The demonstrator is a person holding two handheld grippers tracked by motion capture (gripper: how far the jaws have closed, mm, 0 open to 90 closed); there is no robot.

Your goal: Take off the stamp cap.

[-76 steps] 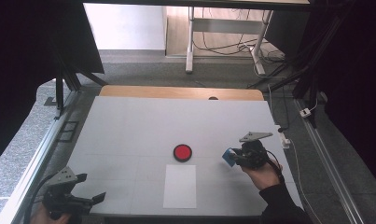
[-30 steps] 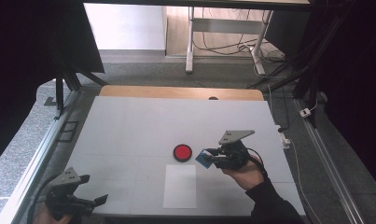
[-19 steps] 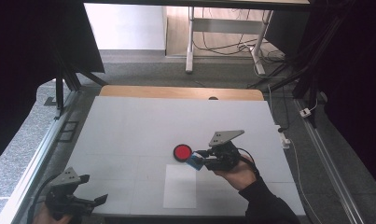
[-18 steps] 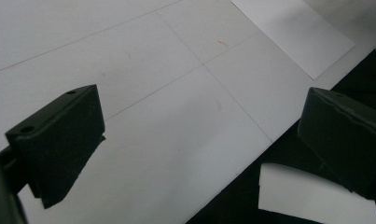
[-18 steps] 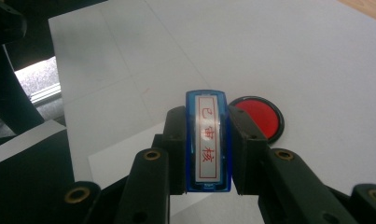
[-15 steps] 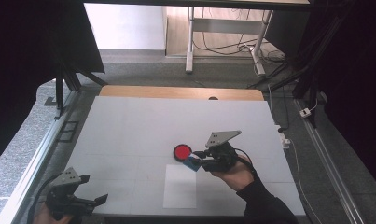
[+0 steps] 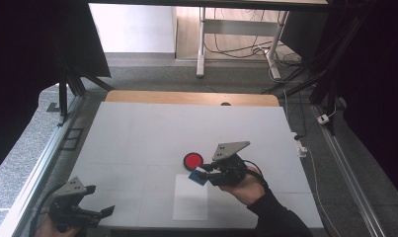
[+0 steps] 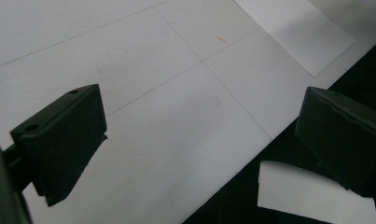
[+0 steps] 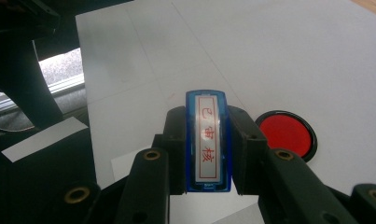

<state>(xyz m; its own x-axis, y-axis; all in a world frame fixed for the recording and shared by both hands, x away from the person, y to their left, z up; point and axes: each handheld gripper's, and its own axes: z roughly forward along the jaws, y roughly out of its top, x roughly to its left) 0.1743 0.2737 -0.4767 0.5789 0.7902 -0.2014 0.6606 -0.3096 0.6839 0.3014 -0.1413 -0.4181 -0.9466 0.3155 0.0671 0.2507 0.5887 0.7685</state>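
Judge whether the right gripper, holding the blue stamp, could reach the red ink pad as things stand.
Probably yes. The right gripper, shut on the blue stamp, sits just beside the red ink pad, with only bare white table between them.

Right tool (image 7: 202, 174) with blue stamp (image 7: 198, 177) shifted left — now beside red pad (image 7: 193, 160).

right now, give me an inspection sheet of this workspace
surface: white table with faint grid lines, wooden strip along the far edge
job's things: blue stamp with red characters on its label; round red ink pad; white paper sheet near the front edge
clutter: nothing seen
grippers: right gripper shut on the stamp, between ink pad and paper; left gripper open, nothing between its jaws, at the front left corner
cables: cable along the table's right side; more on the floor beyond
surroundings: grey floor, desk legs, dark frame posts
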